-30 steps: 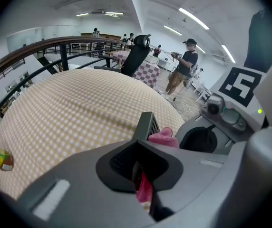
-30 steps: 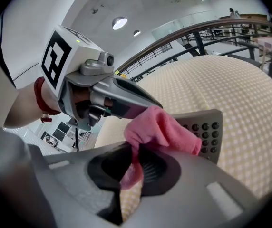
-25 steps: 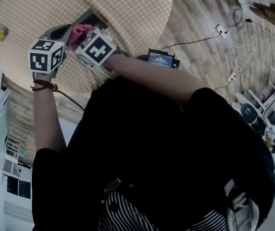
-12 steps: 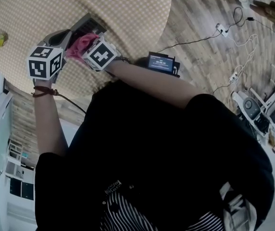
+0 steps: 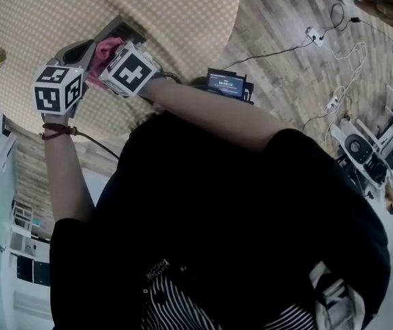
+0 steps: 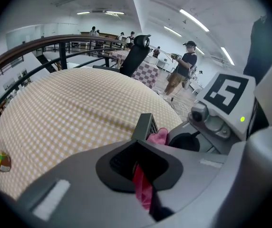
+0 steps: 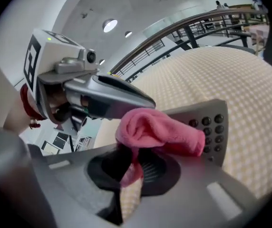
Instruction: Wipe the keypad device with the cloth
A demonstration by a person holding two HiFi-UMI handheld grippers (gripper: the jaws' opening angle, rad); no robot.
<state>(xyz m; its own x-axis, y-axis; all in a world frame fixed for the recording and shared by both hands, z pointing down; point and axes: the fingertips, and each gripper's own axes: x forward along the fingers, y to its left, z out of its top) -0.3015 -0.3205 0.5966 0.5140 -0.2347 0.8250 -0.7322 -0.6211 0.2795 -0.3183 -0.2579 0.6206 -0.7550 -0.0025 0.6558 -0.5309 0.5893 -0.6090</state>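
Desk [image 6: 64, 103]: round with a checked top, in a bright hall, with railings [image 6: 55, 44] behind it.
Keypad device [image 7: 198, 112]: grey with dark buttons [image 7: 211, 129]. It is tipped up over the desk, toward the edge nearest you. You cannot tell whether its lower end touches the top.
Cloth [image 7: 155, 129]: pink, bunched against the device's face just beside the buttons.
Right claw [image 7: 129, 169]: nearly closed, pinching a tail of the cloth.
Left claw [image 6: 138, 167]: closed down narrow. The device's edge runs into its gap, so it looks to be steadying the device.
Progress: the wiping looks under way. The buttons lie bare beside the cloth, so you likely have them and the far end left to cover.
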